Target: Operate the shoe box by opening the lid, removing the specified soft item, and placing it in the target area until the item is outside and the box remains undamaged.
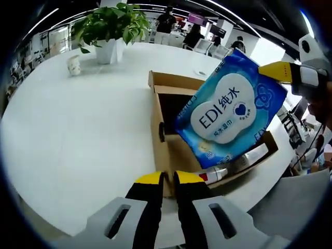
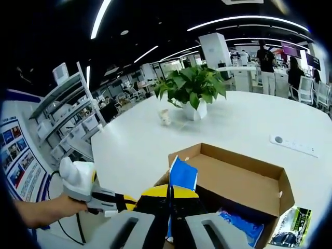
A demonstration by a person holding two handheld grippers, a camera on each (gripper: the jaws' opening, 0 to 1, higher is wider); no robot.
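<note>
A: Table (image 1: 78, 135), white and round, in the left gripper view. What sits on it?

B: An open cardboard shoe box (image 1: 165, 140) near its right edge. Above the box hangs a blue wet-wipes pack (image 1: 228, 111), printed "EDI", pinched at its upper right corner by the right gripper (image 1: 282, 71). A tube (image 1: 228, 168) lies inside the box along its lower side.

A: And the left gripper (image 1: 170, 179)?

B: Its yellow-tipped jaws are pressed together with nothing between them, low beside the box's near corner. A potted plant (image 1: 110, 28) and a small cup (image 1: 74, 65) stand toward the table's far edge.

A: Right gripper view?

B: The right gripper (image 2: 170, 193) clamps the blue wet-wipes pack (image 2: 182, 175) edge-on, over the shoe box (image 2: 244, 181). The left gripper (image 2: 111, 201) sits at lower left, held by a hand (image 2: 41, 212). Potted plant (image 2: 193, 91) and cup (image 2: 165, 117) stand beyond, on the table (image 2: 244, 129).
</note>
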